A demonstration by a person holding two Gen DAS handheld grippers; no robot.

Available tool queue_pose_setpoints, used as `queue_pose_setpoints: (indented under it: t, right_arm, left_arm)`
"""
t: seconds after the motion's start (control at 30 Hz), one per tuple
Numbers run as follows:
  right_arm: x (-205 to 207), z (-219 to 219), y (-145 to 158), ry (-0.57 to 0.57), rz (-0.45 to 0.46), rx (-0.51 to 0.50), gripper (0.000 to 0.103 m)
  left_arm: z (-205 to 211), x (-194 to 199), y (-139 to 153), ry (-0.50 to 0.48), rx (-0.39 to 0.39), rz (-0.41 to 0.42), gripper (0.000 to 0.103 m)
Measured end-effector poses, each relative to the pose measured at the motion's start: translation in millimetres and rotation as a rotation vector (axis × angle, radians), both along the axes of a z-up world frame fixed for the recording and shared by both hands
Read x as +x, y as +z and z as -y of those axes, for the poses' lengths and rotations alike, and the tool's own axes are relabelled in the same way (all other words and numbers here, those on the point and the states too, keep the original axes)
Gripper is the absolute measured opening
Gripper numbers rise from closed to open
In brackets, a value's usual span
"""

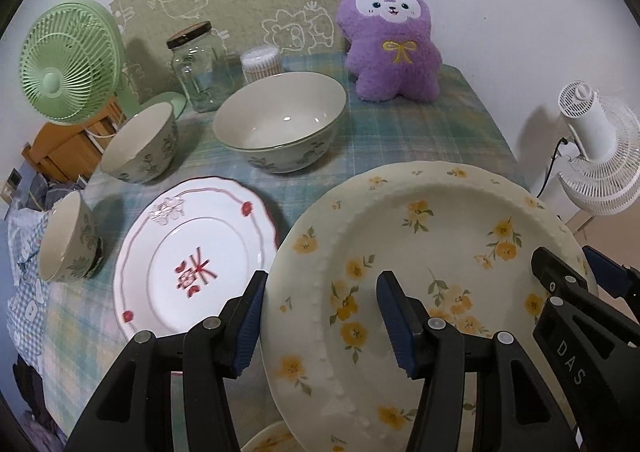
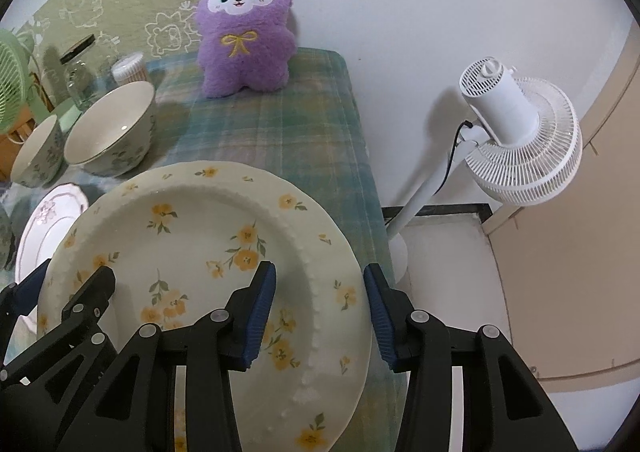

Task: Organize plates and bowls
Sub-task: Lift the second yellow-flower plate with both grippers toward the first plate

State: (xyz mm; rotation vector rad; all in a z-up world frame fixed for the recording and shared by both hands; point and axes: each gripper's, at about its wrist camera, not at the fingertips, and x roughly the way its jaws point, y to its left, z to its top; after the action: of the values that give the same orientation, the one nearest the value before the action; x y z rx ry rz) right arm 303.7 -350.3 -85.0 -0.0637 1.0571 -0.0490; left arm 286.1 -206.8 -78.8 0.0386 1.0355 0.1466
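Lifting the yellow-flowered plate (image 1: 424,252) clear of the table, left claw (image 1: 320,322) and right claw (image 2: 320,316) each pinch opposite rims; next, I'd guess, stacking onto the red-patterned plate (image 1: 192,252) beyond the left claw.

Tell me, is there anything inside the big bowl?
No, the big bowl shows only its bare white inside in the left wrist view.
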Motion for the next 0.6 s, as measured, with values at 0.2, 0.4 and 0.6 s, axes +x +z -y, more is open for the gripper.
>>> queue_pose_setpoints:
  t: [0.2,0.4,0.6]
  right_arm:
    - [-29,-9,3,-0.010,-0.001,0.003,0.049]
    - [-57,-20,4,-0.011,-0.005,0.004,0.049]
    - [-83,-31,4,-0.015,-0.008,-0.006,0.049]
  left_arm:
    - [-10,-28,6,-0.011,0.001,0.009,0.056]
    - [-23,-56,7,-0.007,-0.014,0.002,0.056]
    - [-32,-81,3,-0.015,-0.015,-0.008,0.056]
